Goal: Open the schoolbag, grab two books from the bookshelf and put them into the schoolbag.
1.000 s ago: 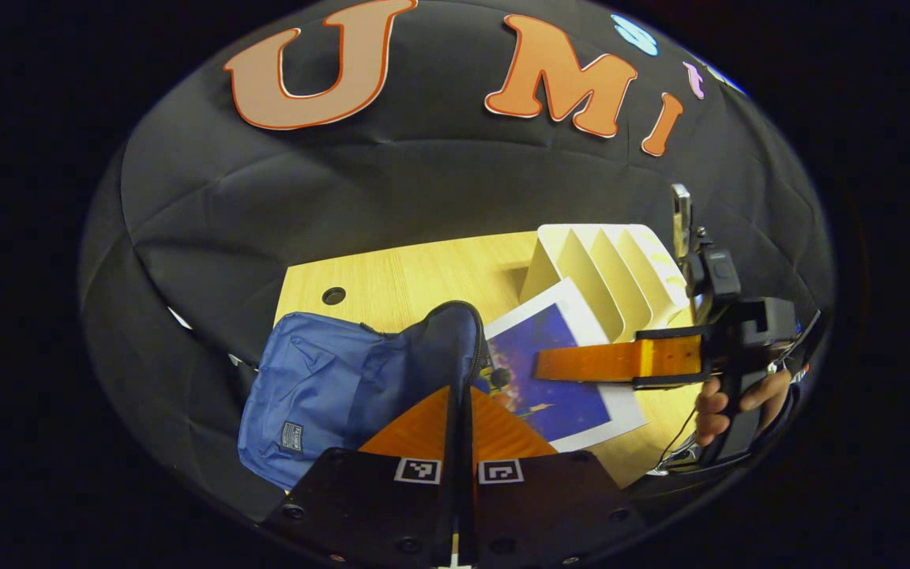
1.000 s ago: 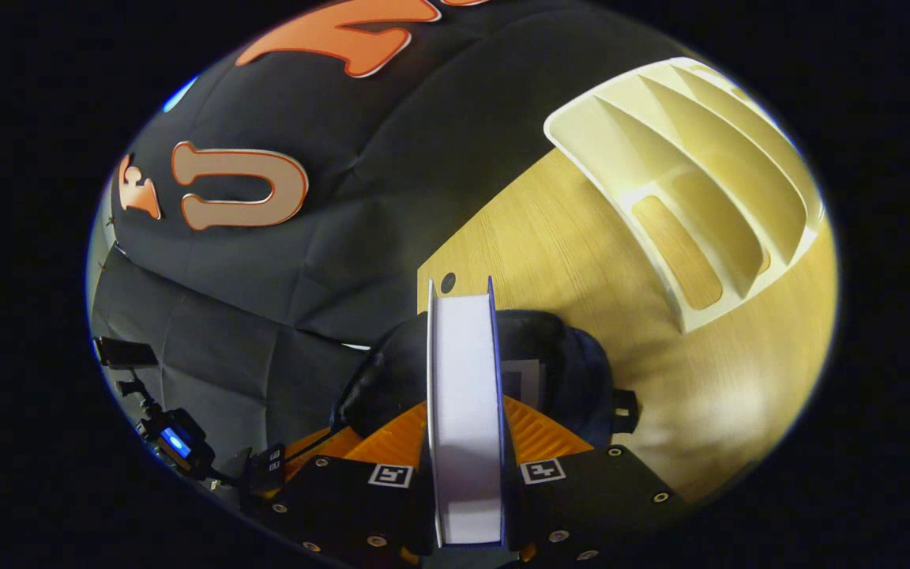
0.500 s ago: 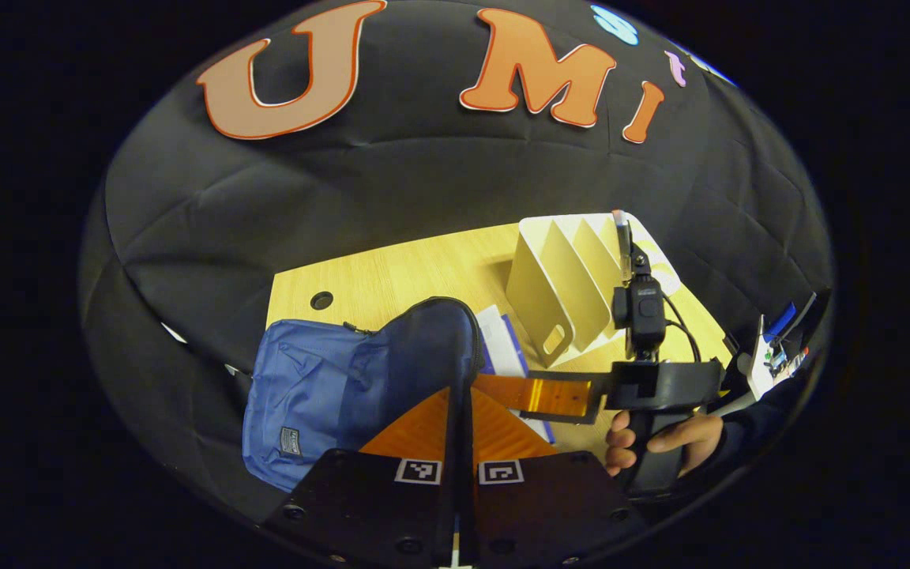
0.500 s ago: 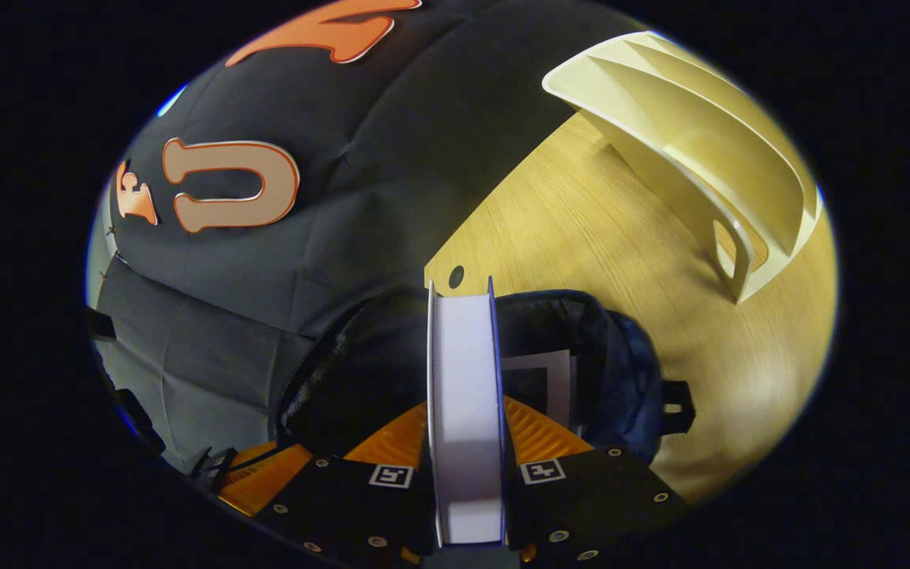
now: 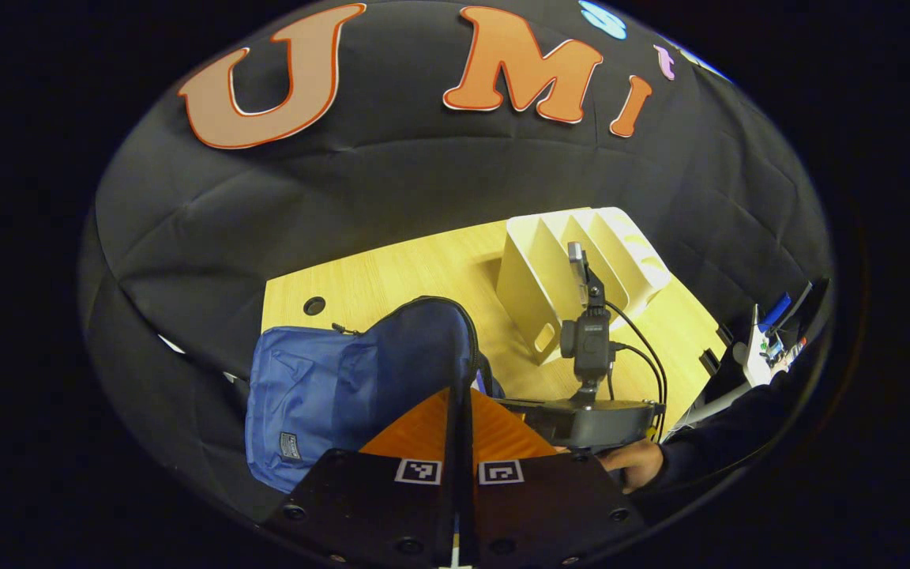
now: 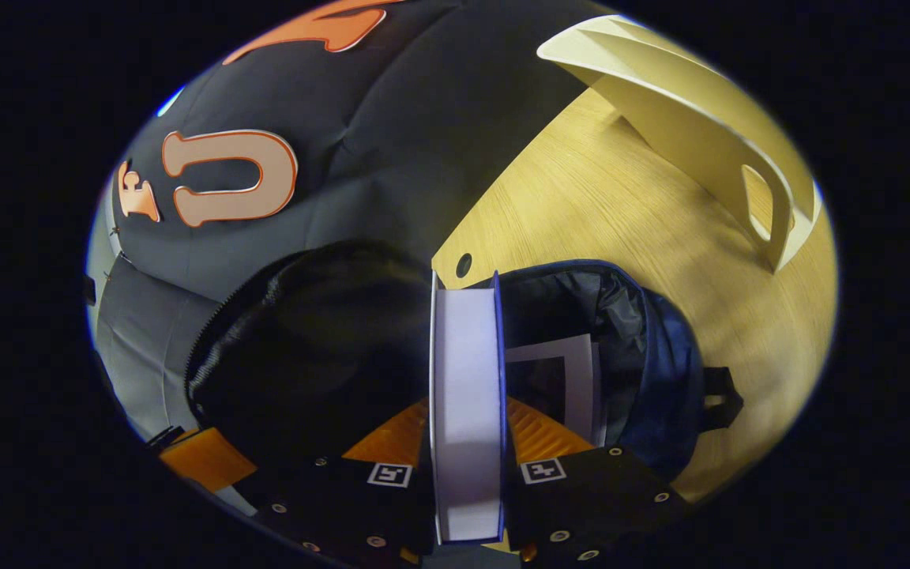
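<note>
The blue schoolbag [image 5: 313, 387] lies on the wooden table [image 5: 407, 276] with its dark-lined flap [image 5: 423, 348] raised. My left gripper [image 5: 459, 391] is shut on the flap's edge and holds it up. My right gripper [image 6: 464, 403] is shut on a book [image 6: 464, 356], seen from its white page edge, right over the bag's open mouth [image 6: 613, 316]. Another book [image 6: 562, 379] lies inside the bag. In the left gripper view, the right gripper [image 5: 581, 419] sits just right of the flap, held by a hand [image 5: 637, 462]. The cream bookshelf [image 5: 573, 269] stands behind, its slots showing no books.
The bookshelf's side wall with a handle slot [image 6: 739, 174] is at the upper right of the right gripper view. A round cable hole [image 5: 314, 305] is in the table near its far left corner. Some gear [image 5: 771, 340] stands at the right past the table.
My right gripper has carried the book left and down to the bag's mouth, so the book's cover is now behind the flap. My left gripper still holds the flap up.
</note>
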Demonstrator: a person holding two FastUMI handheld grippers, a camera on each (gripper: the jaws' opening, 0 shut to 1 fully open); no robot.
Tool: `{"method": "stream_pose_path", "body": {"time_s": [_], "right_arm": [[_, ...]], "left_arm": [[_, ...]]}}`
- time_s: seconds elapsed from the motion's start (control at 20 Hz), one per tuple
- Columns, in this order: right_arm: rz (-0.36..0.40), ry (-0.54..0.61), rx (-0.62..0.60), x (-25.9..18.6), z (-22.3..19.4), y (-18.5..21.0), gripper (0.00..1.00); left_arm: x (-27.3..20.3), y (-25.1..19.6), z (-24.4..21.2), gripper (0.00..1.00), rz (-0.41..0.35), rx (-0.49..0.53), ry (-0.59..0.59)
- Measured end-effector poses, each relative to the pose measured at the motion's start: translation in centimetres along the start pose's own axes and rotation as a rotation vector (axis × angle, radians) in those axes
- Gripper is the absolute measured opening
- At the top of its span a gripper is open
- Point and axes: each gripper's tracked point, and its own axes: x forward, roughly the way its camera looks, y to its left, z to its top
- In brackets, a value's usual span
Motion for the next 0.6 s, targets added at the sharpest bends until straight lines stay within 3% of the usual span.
{"method": "stream_pose_path", "body": {"time_s": [0.5,0.6], "right_arm": [[0.039,0.032,-0.012,3.8,-2.2,0.4,0.4],[-0.003,0.067,0.026,3.8,-2.5,-0.2,0.42]], "left_arm": [[0.1,-0.2,0.0,0.03,-0.014,0.014,-0.002],[0.1,0.2,0.3,0.03,-0.001,0.0,-0.008]]}}
